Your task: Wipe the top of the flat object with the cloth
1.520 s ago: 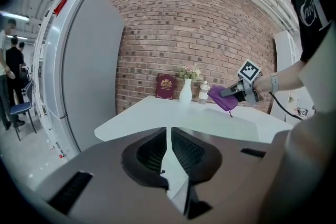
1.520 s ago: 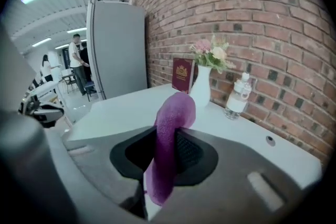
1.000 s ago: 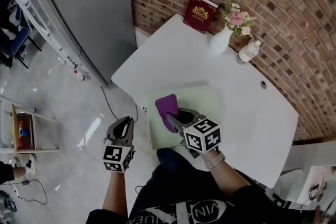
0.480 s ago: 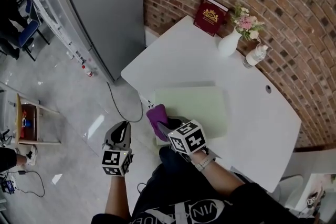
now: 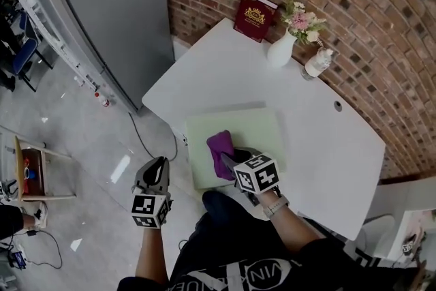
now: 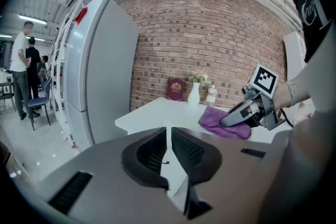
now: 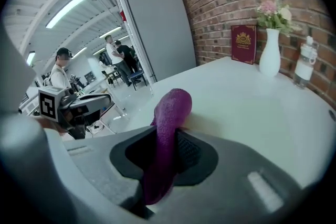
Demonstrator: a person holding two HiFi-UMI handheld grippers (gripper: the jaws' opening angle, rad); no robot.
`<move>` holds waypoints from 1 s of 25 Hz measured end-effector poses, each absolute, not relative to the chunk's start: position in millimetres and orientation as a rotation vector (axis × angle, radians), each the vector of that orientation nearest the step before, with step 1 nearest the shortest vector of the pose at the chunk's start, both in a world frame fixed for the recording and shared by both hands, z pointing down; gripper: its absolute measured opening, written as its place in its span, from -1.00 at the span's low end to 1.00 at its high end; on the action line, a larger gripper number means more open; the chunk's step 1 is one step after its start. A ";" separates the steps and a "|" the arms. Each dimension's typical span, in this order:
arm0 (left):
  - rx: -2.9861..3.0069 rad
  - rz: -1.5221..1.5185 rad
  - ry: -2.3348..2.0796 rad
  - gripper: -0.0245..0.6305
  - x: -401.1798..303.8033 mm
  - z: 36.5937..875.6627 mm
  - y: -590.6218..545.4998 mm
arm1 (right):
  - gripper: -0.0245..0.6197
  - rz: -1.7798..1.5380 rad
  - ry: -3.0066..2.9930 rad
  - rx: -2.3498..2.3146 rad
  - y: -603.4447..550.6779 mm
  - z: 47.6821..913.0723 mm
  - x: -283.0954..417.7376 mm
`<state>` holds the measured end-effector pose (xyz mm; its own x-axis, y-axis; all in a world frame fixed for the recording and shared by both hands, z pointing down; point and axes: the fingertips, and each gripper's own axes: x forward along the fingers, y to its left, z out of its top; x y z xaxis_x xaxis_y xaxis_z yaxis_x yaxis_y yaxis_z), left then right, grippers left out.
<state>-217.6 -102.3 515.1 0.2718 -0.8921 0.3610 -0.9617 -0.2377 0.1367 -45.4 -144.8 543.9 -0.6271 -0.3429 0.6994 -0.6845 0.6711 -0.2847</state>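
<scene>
A pale green flat board [image 5: 255, 129] lies on the white table [image 5: 327, 140] near its front edge. A purple cloth [image 5: 221, 148] rests on the board's front left part, and my right gripper [image 5: 227, 161] is shut on it. In the right gripper view the purple cloth [image 7: 167, 134] runs up between the jaws. My left gripper [image 5: 158, 174] hangs shut and empty over the floor, left of the table. From the left gripper view I see the cloth [image 6: 223, 122] under the right gripper [image 6: 227, 121].
At the table's far edge by the brick wall stand a dark red book [image 5: 255, 16], a white vase with flowers [image 5: 283, 50] and a small bottle [image 5: 317, 63]. A grey cabinet [image 5: 109, 10] rises left of the table. People stand far off in the hall [image 6: 23, 73].
The right gripper drew the cloth back to the board's front left edge, then pushed it forward onto the board again. The left gripper stayed about where it was.
</scene>
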 end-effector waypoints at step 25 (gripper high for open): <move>2.348 0.359 -1.501 -0.83 -158.8 522.9 -131.9 | -0.68 0.569 -1.958 1.396 -184.9 538.3 186.0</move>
